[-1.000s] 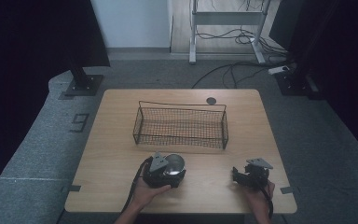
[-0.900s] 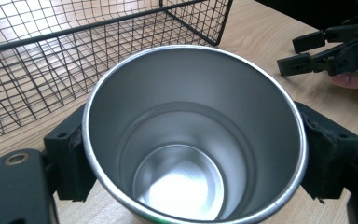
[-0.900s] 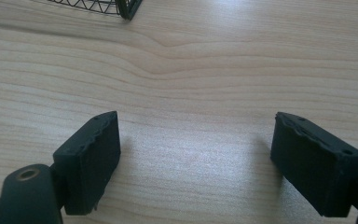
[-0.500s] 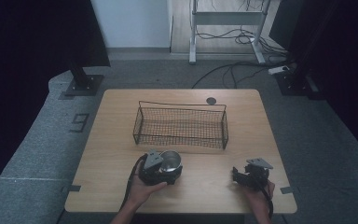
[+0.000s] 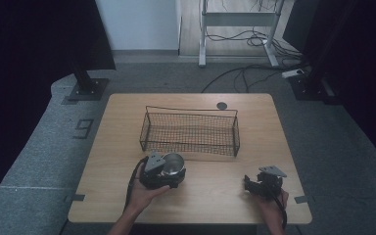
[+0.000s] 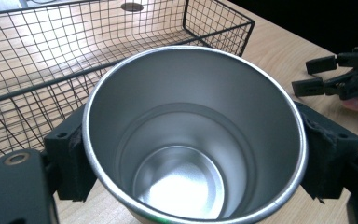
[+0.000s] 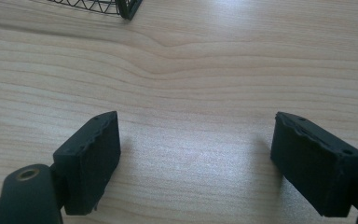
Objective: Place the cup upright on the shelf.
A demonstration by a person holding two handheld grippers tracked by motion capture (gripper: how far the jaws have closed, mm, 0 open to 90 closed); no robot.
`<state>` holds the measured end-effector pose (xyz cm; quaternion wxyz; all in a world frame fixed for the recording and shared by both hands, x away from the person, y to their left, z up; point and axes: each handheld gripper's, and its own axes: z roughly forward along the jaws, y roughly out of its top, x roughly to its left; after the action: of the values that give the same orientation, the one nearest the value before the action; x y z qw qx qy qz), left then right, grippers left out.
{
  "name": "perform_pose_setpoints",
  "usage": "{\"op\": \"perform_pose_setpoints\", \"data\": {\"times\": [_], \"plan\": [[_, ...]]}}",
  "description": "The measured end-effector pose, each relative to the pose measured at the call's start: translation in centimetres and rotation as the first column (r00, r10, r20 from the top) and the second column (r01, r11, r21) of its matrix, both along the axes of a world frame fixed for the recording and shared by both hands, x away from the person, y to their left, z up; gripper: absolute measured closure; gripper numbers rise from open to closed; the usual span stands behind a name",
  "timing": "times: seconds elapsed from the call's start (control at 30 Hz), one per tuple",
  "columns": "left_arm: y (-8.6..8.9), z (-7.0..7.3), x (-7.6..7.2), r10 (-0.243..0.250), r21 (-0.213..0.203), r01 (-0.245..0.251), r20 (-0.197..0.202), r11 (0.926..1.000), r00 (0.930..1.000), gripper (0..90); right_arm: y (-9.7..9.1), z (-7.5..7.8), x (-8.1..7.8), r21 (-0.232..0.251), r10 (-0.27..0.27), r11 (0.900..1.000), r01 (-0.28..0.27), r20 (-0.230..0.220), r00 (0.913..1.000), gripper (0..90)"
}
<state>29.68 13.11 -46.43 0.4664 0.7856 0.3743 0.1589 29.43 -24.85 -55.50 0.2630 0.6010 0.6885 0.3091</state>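
My left gripper pinches a stainless steel cup: one black pad presses the wall on one side and its mate the wall opposite, just under the rim, with the mouth open toward me. The cup sits in my grip at the near left part of the wooden table, just in front of the wire basket, and I cannot tell whether its base is on the wood or off it.

I judge it light, since it is empty, and stiff enough that the pads will not dent it. The brushed metal looks smooth, so it could slide or twist between the pads if I tilt it quickly. Holding across the widest part near the rim, as I do now, seems sound; I would keep it upright.

My right gripper rests spread wide over bare wood, nothing between its pads.

The left gripper view shows the cup's clean inside, its stepped bottom and the basket mesh close behind. The high view gives the layout: the cup and left gripper near the basket's front wall, the right gripper well apart at the near right. The right gripper view catches a corner of the basket at its top edge.
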Motion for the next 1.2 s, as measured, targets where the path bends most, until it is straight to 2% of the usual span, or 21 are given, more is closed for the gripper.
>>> {"op": "perform_pose_setpoints", "data": {"times": [0.23, 0.4, 0.87, 1.2], "plan": [[-0.3, 0.6, 0.5, -0.001, 0.016, 0.001, -0.008, 0.9999, 1.0000, 15.6, 0.0, 0.0, 0.0, 0.002, 0.000, 1.0000, 0.000, 0.000, 1.0000, 15.7], [-0.3, 1.2, 0.9, -0.002, 0.004, 0.002, -0.009, 1.0000, 1.0000, 15.6, 0.0, 0.0, 0.0, 0.002, 0.000, 1.0000, 0.000, 0.000, 1.0000, 15.7], [-0.1, 3.4, 1.7, 0.009, 0.001, -0.009, 0.022, 1.0000, 0.9997, 15.6, 0.0, 0.0, 0.0, 0.001, -0.001, 1.0000, 0.001, 0.000, 1.0000, 15.6], [0.1, 4.1, 2.4, 0.020, 0.007, -0.020, 0.036, 0.9998, 0.9992, 15.6, 0.0, 0.0, 0.0, 0.001, -0.001, 1.0000, 0.001, 0.000, 1.0000, 15.6]]}}
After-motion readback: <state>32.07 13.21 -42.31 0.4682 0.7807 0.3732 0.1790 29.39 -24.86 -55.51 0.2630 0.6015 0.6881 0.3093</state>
